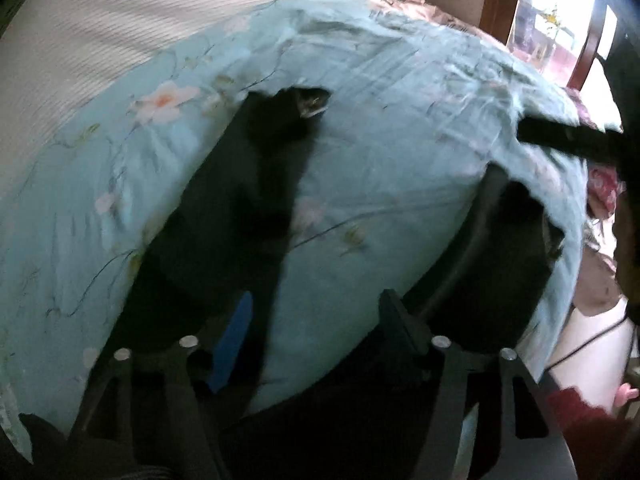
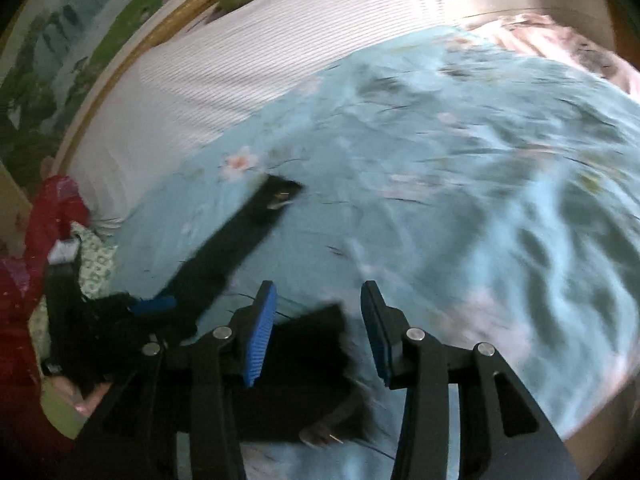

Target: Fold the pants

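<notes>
Both tongs (image 2: 318, 332) open above pants (image 2: 224, 248) on quilt (image 2: 480, 184).

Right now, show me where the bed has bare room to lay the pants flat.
Free: the blue floral quilt right of the pants, up to the pink bedding; also the white sheet behind. Crowded: the left edge, with red cloth and the left gripper, and under the right gripper, over the pants.
</notes>
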A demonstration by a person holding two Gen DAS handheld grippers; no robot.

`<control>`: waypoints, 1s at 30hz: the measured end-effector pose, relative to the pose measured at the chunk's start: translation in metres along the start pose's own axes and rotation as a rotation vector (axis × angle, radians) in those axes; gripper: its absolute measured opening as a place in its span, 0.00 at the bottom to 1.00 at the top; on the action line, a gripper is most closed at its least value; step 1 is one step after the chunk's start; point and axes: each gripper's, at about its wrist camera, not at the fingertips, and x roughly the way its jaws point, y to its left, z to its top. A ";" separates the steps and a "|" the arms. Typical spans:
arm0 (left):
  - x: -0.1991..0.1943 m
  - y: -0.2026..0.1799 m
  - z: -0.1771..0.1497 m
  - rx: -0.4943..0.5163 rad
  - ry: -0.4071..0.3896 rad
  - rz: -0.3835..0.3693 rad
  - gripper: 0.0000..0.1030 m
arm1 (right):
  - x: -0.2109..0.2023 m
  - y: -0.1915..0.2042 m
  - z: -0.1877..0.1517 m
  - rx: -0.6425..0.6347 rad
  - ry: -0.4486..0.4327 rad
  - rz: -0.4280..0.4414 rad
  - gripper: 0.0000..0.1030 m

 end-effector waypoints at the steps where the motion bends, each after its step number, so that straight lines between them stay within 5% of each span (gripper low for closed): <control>1: 0.002 0.006 -0.005 0.009 0.014 0.013 0.66 | 0.013 0.006 0.005 0.001 0.024 0.020 0.44; 8: 0.023 0.029 -0.013 0.017 0.063 -0.041 0.66 | 0.079 0.033 0.030 0.032 0.126 0.067 0.44; 13: 0.053 0.037 -0.011 0.017 0.123 -0.001 0.66 | 0.123 0.036 0.042 0.057 0.196 0.043 0.44; 16: 0.053 0.040 -0.015 0.035 0.102 0.020 0.50 | 0.144 0.032 0.046 0.072 0.230 0.017 0.44; 21: 0.048 0.054 -0.017 0.013 0.089 0.034 0.08 | 0.165 0.030 0.057 0.093 0.213 0.035 0.44; 23: 0.044 0.059 -0.017 -0.009 0.082 0.027 0.06 | 0.171 0.031 0.060 0.095 0.206 0.050 0.26; 24: 0.040 0.060 -0.018 -0.013 0.072 0.031 0.05 | 0.173 0.032 0.061 0.096 0.205 0.047 0.05; 30: 0.003 0.056 -0.020 -0.020 -0.001 0.061 0.05 | 0.125 0.047 0.063 0.074 0.105 0.098 0.05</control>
